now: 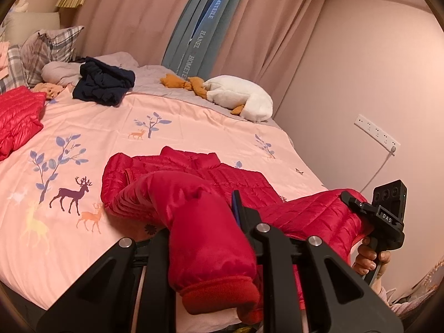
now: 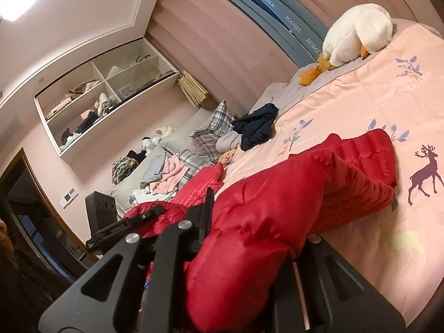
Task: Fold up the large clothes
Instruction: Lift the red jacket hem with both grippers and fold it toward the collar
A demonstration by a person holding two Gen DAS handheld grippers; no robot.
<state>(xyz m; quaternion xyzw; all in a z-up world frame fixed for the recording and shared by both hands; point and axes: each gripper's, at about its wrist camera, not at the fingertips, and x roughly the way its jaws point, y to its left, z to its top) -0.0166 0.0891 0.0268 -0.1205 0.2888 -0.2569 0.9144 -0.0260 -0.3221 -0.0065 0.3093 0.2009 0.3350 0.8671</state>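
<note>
**Red puffer jacket, both sleeves pinched, about to fold them in**

So the red down jacket (image 1: 194, 177) is lying on the pink deer-print duvet (image 1: 97, 127), collar pointing toward the far side of the bed, body mostly flat. I've got one sleeve in each tool. My left gripper (image 1: 211, 222) is clamped on the sleeve with the fleecy cuff (image 1: 222, 297), the cuff end hanging back toward the camera. My right gripper (image 2: 249, 238) is squeezed fully down on the other sleeve, the puffy fabric bunching over the jaws. Holding both near the ends makes sense to me: I'd guess the sleeves get laid across the chest next, and down is slippery, so a tight pinch matters.

The left camera gives the jacket's outline, plus my right hand (image 1: 369, 258) on its handle, a wall socket strip (image 1: 377, 134) and a plush goose (image 1: 241, 100) near the curtain. The right camera tilts the other way and shows what the left can't: open shelves (image 2: 102, 102) of clothes and the pillows (image 2: 194, 136) heaped with laundry. Both catch the navy garment (image 1: 104, 83) and a second red jacket (image 1: 16, 116) waiting farther up the bed.
</note>
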